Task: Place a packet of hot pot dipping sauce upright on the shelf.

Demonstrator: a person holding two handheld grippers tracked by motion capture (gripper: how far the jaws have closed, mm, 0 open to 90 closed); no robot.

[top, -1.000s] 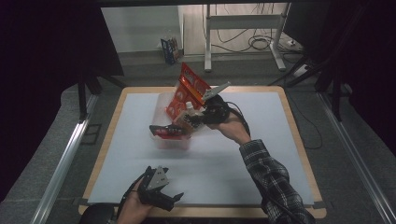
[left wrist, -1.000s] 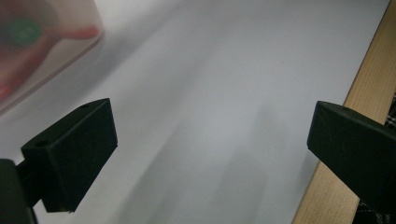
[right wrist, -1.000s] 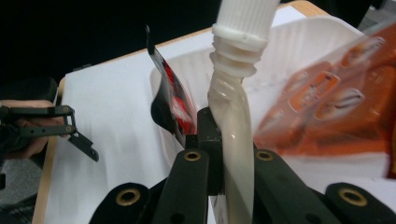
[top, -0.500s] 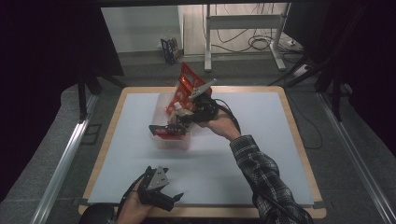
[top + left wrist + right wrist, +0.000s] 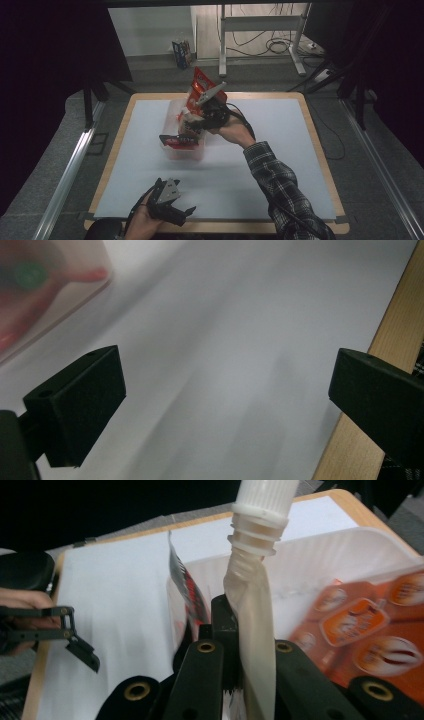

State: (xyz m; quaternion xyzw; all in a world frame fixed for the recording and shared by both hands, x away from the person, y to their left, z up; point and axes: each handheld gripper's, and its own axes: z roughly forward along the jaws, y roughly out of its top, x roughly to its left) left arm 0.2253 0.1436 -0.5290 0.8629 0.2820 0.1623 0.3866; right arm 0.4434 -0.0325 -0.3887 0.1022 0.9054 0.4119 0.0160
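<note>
My right gripper (image 5: 194,125) is shut on a soft pale pouch (image 5: 251,605) with a white screw cap (image 5: 263,507), gripping its body below the neck. It holds the pouch over a clear plastic bin (image 5: 181,150) in the middle of the white sheet. Inside the bin lie a red-and-black packet (image 5: 177,141) and an orange-red bag (image 5: 199,86) that stands up at the far end. My left gripper (image 5: 181,212) rests near the table's front edge, open, with nothing between its jaws (image 5: 225,385).
The white sheet (image 5: 280,130) covers a wooden tabletop whose edge (image 5: 370,390) runs beside my left gripper. The bin's corner (image 5: 45,290) lies beyond the left jaw. Metal rails (image 5: 70,170) flank the table; desk legs and cables stand behind.
My right gripper has carried the pouch a little to the left, farther over the bin. The left gripper has stayed where it was.
</note>
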